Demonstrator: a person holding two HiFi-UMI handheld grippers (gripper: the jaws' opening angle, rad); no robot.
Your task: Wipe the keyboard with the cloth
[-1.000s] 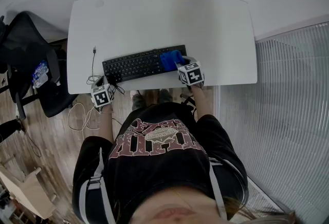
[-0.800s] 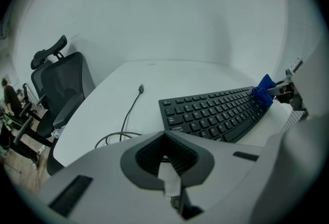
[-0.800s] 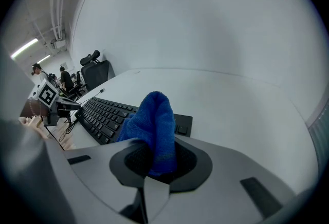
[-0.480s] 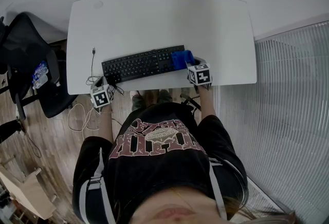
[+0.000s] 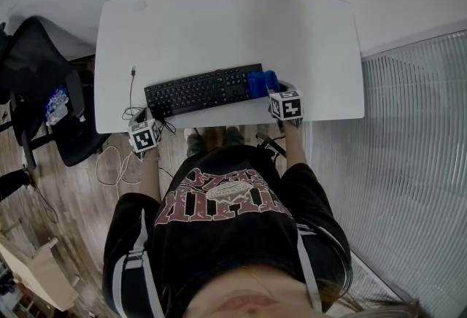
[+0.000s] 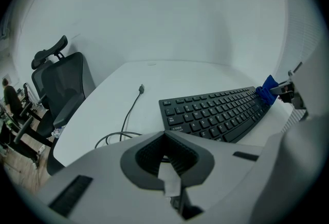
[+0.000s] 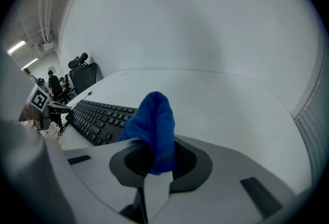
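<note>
- The right tool (image 5: 277,95) is gripping a blue cloth (image 5: 261,83), its jaws closing narrowly on the fabric, which is bunching up in a rounded fold above them.
- The cloth is resting at the right end of the black keyboard (image 5: 201,90), touching its last keys, a little right of the centre of the head view.
- The keyboard is lying slightly slanted near the front edge of the white desk (image 5: 233,25), its left end sitting closer to that edge.
- The left tool (image 5: 153,119) is hovering at the desk's front left edge, just beside the keyboard's left end, its jaws pressing together with nothing between them.
- A thin dark cable (image 5: 132,90) is running up the left part of the desk and looping over the front edge near the left tool.
- The whole back half of the desk, in the upper part of the frame, is lying bare, as is the strip to the right of the cloth.
- A black office chair (image 5: 44,90) is standing off the desk's left edge on a wooden floor (image 5: 66,200).
- A person is sitting close against the front edge, arms reaching to both tools.
</note>
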